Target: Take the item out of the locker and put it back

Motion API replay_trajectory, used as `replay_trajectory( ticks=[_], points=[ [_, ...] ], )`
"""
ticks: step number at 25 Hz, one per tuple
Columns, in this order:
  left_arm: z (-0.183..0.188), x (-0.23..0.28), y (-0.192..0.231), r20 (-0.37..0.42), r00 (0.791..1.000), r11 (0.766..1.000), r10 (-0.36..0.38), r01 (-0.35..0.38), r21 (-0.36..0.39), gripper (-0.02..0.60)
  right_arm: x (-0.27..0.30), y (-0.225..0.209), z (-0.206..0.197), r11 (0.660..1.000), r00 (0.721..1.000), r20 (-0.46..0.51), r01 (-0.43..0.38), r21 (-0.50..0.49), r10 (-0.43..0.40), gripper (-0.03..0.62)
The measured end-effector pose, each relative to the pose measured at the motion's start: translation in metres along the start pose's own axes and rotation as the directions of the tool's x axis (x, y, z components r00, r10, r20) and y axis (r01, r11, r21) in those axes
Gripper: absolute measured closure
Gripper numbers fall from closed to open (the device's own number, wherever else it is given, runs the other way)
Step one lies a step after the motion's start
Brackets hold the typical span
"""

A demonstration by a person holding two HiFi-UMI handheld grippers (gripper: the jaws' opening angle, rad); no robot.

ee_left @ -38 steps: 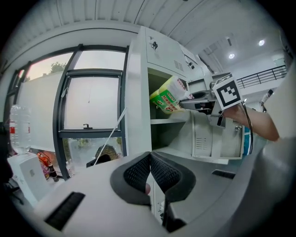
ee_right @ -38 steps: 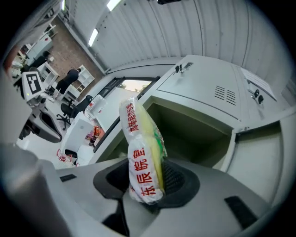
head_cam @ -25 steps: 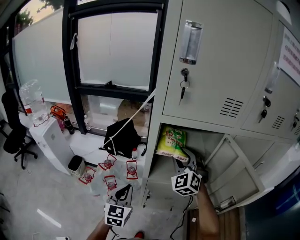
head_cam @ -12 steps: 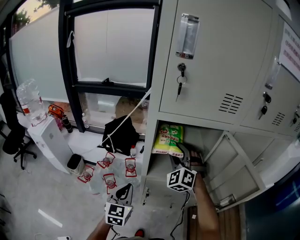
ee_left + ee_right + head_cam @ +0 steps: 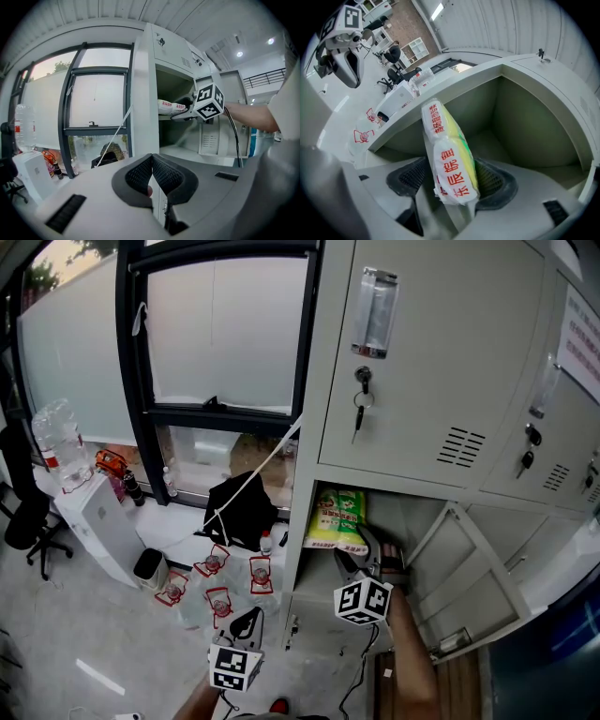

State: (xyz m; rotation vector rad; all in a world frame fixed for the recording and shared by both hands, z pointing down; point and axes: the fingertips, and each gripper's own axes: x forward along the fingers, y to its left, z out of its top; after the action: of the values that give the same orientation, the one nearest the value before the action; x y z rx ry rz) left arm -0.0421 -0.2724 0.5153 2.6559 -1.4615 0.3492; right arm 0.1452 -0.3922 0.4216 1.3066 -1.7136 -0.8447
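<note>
A green-and-yellow packet (image 5: 339,519) with red print stands in the open lower locker compartment (image 5: 412,521), against its left wall. My right gripper (image 5: 362,557) reaches into the compartment and its jaws are opening. In the right gripper view the packet (image 5: 450,150) still stands between the pads of that gripper (image 5: 451,177), with a gap at the left pad (image 5: 411,176). My left gripper (image 5: 247,622) hangs low outside the locker. In its own view it (image 5: 152,161) is shut on nothing, and the right gripper (image 5: 187,110) shows at the packet (image 5: 168,107).
The compartment's door (image 5: 480,570) hangs open to the right. Keys (image 5: 358,409) dangle from the shut door above. To the left are a window (image 5: 225,334), a black bag (image 5: 242,510), several red-printed bags (image 5: 220,582) on the floor, a white box (image 5: 105,521) and a water bottle (image 5: 58,442).
The right gripper pushed up into the compartment with the packet, then eased back a little. The packet stays upright at the left wall. The left gripper has kept its place.
</note>
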Motion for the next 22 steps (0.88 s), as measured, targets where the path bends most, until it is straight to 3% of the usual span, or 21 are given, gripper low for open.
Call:
replay_trajectory(
  ticks=[4, 13, 18, 22],
  points=[
    [-0.001, -0.002, -0.001, -0.005, 1.0, 1.0, 0.0, 0.0, 0.001, 0.558, 0.001, -0.002, -0.001, 1.0, 1.0, -0.011, 0.025, 0.005, -0.025, 0.249],
    [0.001, -0.009, -0.009, 0.003, 1.0, 1.0, -0.016, 0.016, 0.01, 0.558, -0.021, -0.012, -0.003, 0.995, 0.996, -0.026, 0.092, 0.035, -0.091, 0.246],
    [0.013, -0.014, -0.01, 0.028, 0.999, 0.999, -0.017, 0.016, 0.035, 0.558, -0.057, -0.022, 0.001, 0.968, 0.994, 0.011, 0.106, 0.227, -0.111, 0.247],
    [0.026, -0.02, -0.015, 0.057, 0.998, 0.998, -0.023, 0.02, 0.052, 0.558, -0.095, -0.025, 0.003, 0.904, 0.989, 0.051, 0.103, 0.415, -0.137, 0.247]
  ],
)
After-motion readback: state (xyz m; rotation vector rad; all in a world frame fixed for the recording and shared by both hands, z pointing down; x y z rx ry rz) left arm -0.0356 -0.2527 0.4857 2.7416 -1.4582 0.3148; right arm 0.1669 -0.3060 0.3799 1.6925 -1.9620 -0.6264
